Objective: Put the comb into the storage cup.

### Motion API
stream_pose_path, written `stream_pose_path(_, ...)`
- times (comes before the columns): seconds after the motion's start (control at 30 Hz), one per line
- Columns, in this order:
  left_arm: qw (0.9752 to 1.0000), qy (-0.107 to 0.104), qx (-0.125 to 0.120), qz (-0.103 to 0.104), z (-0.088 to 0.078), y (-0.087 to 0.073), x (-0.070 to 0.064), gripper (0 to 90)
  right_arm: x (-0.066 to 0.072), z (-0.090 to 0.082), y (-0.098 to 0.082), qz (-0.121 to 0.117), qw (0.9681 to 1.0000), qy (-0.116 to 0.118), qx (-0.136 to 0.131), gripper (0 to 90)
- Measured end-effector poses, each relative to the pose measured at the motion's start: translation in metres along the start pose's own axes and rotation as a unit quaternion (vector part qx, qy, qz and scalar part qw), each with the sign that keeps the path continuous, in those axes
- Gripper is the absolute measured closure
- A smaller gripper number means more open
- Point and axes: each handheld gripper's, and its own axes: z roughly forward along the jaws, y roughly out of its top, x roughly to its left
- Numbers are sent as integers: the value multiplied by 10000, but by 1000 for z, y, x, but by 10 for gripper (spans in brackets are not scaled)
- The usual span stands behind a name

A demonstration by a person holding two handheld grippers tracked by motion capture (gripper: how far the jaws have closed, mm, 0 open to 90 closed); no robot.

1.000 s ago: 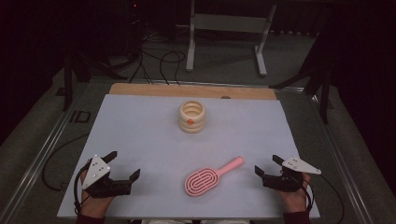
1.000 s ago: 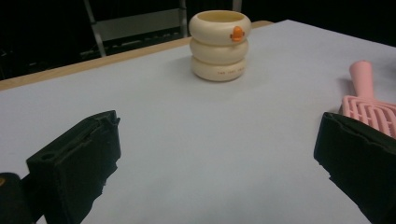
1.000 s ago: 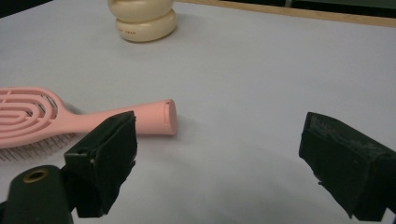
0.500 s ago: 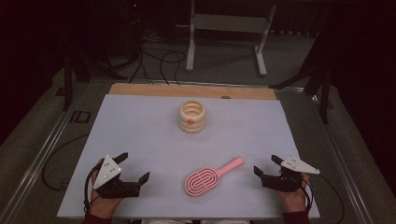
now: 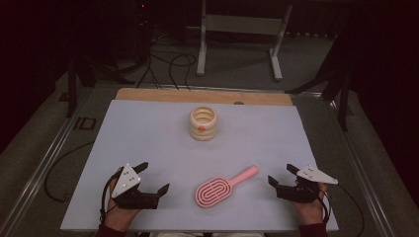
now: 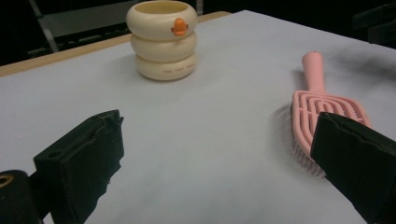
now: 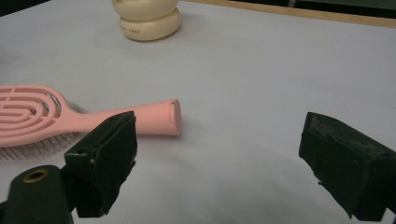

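Left gripper (image 5: 152, 179): low over the tabletop near its front-left corner, jaws spread wide, nothing between them.
Left hand (image 5: 118, 215): comes in over the front edge, wrapped around the gripper's rear.
Right gripper (image 5: 281, 175): low near the front-right corner, jaws wide apart and empty, pointing toward the table's middle.
Right hand (image 5: 310, 210): at the front edge, gripping from behind; dark red sleeve at the wrist.
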Motion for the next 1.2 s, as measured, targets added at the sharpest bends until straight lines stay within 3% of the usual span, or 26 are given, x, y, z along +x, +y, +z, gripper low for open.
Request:
stream_pose_path(0.2, 10000, -60, 1, 3, 3, 1, -2, 34, 0, 0, 0, -3, 10000, 4, -2, 116)
stream_pose_path(0.23, 9996, -253, 70, 44, 15, 3, -11, 34, 0, 0, 0, -3, 10000, 4, -2, 116)
stream_pose_path(0.43, 9990, -388, 188, 103, 26, 4, -20, 66, 1, 1, 0, -8, 10000, -1, 12, 116)
stream_pose_path(0.6, 9985, -412, 329, 127, 34, 3, -30, 148, 2, 2, 0, -9, 10000, 25, 21, 116)
stream_pose_path(0.67, 9978, -538, 359, 111, 38, 3, -34, 174, 2, 3, 0, -23, 10000, 32, 25, 116)
stream_pose_path(0.77, 9966, -709, 401, 116, 41, 2, -39, 278, 3, 3, 0, -15, 10000, 39, 35, 116)
stream_pose_path(0.8, 9954, -862, 405, 115, 43, 2, -42, 278, 3, 4, 0, -17, 10000, 35, 38, 116)
stream_pose_path(0.87, 9923, -1152, 445, 72, 47, 1, -46, 412, 3, 4, 0, -17, 10000, 24, 45, 116)
stream_pose_path(0.93, 9911, -1247, 451, 70, 49, 1, -48, 454, 3, 4, 0, -18, 10000, 20, 42, 116)
stream_pose_path(1.0, 9882, -1442, 494, 110, 53, 0, -54, 582, 2, 4, 0, -18, 10000, 20, 40, 116)
stream_pose_path(1.1, 9865, -1531, 568, 148, 56, 0, -59, 704, 2, 4, 0, -18, 10000, 24, 35, 116)
stream_pose_path(1.17, 9844, -1629, 634, 198, 60, -1, -64, 733, 2, 4, 0, -21, 10000, 23, 33, 116)
stream_pose_path(1.2, 9830, -1679, 698, 235, 62, -2, -67, 803, 2, 3, 0, -9, 10000, 16, 32, 116)
